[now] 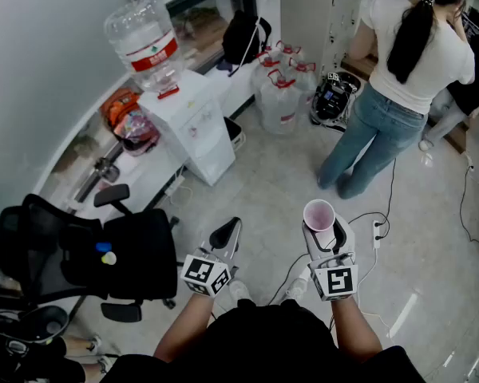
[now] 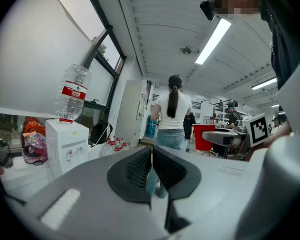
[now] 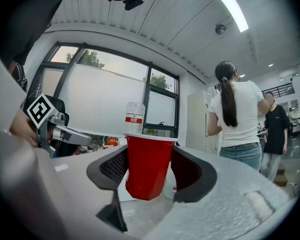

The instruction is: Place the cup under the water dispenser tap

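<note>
Red cup [image 3: 147,166] upright in right hand-held gripper [image 3: 149,158] (jaws pressing it); dispenser [image 1: 198,130] distant

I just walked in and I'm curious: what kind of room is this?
Probably an office or workroom: there is a white water dispenser with spare water jugs standing beside it, and a black office chair close by.

We see a red cup [image 3: 147,164], pale inside, a white water dispenser [image 1: 195,126] bearing a clear bottle [image 1: 144,34] with a red label, and black-and-white square markers on the left cube [image 1: 206,275] and right cube [image 1: 334,281]
</note>
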`<state>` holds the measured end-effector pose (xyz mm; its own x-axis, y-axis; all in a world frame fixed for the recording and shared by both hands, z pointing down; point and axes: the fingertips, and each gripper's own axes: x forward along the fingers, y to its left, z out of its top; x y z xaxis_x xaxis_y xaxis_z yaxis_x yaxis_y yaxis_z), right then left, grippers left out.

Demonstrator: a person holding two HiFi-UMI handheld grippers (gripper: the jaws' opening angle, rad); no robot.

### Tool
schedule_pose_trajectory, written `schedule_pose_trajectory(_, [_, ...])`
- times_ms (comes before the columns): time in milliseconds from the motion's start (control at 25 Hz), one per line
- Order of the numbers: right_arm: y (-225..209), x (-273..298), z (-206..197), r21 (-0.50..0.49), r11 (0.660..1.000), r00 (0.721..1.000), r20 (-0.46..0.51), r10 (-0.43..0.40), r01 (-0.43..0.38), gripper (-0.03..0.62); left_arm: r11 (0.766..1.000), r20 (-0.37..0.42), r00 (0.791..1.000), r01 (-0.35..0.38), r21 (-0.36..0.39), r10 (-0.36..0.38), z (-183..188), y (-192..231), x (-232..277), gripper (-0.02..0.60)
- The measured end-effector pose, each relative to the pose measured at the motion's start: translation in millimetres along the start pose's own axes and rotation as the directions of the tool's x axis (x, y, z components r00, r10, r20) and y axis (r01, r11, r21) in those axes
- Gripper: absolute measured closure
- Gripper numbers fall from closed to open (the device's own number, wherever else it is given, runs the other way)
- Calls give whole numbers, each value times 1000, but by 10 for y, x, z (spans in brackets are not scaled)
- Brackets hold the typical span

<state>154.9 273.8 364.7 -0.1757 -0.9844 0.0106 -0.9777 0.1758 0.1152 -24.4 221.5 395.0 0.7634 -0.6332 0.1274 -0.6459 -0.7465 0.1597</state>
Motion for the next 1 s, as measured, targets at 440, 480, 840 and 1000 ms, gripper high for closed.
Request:
schedule_pose_trajectory(440, [-49,-37,111,-2,1000,999,40,5,-5,322,1000,-8,1000,4,6,-4,-20,-38,56,555])
schedule_pose_trajectory(480, [-70,-50,95,-2,1000,999,34,6,-5,322,1000,-9,1000,4,7,-4,-20,-54,74,555])
schedule_pose_trajectory(840, [-436,-123,-11,32,999,998,58,37,-39,322,999,-22,999,-32,28,32,-59,-317,320,555])
schedule_pose_trajectory(1000, [-627,-149,-102,9,998,996,59,68,-68,322,998,-43,998,-53,44,55,-150,-468,399,555])
